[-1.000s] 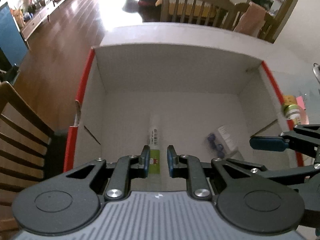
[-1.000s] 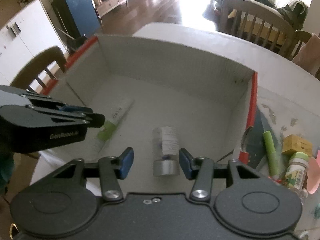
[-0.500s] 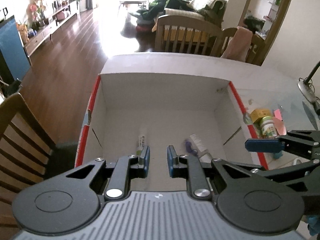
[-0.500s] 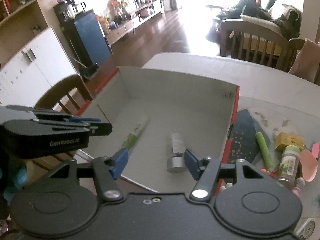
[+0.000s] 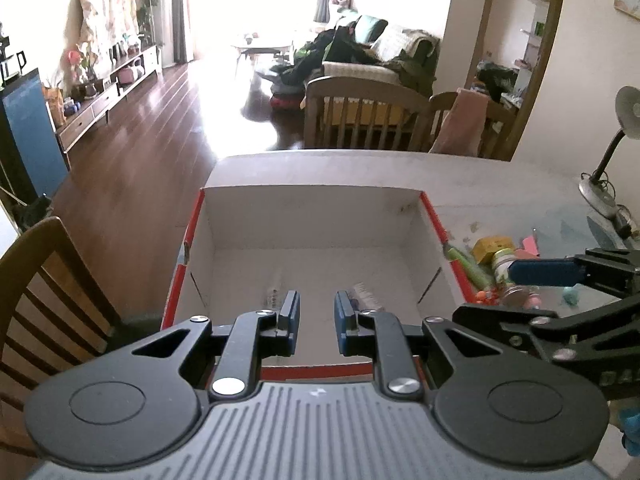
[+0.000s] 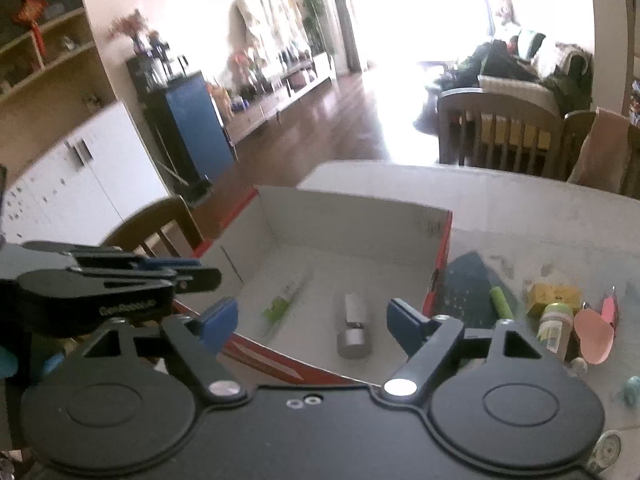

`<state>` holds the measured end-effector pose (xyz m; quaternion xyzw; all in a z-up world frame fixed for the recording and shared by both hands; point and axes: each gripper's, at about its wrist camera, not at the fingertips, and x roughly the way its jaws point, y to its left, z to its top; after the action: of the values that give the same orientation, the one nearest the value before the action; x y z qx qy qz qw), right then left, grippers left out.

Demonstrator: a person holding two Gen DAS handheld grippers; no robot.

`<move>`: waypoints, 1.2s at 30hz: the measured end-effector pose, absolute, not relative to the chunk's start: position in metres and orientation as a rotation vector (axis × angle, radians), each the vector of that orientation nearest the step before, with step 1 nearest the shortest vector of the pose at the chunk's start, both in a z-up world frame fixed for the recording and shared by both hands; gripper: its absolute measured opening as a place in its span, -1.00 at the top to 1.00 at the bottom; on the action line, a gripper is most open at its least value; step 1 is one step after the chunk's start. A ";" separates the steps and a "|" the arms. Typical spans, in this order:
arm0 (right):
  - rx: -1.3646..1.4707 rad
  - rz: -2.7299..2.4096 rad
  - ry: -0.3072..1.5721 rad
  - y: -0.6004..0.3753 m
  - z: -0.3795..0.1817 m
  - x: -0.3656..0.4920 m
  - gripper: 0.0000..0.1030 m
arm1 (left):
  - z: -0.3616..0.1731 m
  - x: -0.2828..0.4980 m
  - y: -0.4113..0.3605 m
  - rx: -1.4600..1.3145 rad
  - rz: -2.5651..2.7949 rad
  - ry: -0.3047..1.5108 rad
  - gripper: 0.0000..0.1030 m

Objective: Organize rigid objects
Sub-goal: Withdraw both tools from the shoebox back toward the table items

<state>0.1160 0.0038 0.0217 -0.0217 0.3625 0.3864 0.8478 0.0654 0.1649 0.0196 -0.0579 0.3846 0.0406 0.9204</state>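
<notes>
Left wrist view: left gripper point(image 5: 316, 316) body hides the box point(image 5: 316, 216) near floor; tube point(image 5: 274, 296) and bottle point(image 5: 362, 300) only peek out past its jaws. Right gripper point(image 5: 544, 273) covers part of the jar point(image 5: 505, 258). Right wrist view blurred, jar point(image 6: 554, 322) label unreadable, teal item point(image 6: 631, 390) cut off by the frame.

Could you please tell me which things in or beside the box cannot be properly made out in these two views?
- Tube: print blurred in the right wrist view; left wrist view, mostly behind the left gripper.
- Bottle: label unreadable; nearly hidden in the left wrist view.
- Small bits beside the jar: too small, blurred.
- Box: near wall hidden by gripper bodies.
</notes>
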 end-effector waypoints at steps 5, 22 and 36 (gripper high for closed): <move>-0.025 0.819 0.670 -0.014 0.031 0.102 -0.78 | 0.024 0.059 0.157 -0.132 0.081 0.774 0.66; 0.035 0.705 0.576 -0.081 0.027 0.073 -0.88 | 0.029 0.035 0.110 -0.112 0.072 0.675 -0.41; 0.038 0.520 0.553 -0.169 0.000 0.083 -0.98 | 0.011 0.054 0.044 -0.127 -0.048 0.630 -0.69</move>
<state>0.0832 -0.1691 -0.0002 0.0183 0.2700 0.2536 0.9287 0.0538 0.0438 0.0107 -0.0622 0.3097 -0.0234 0.9485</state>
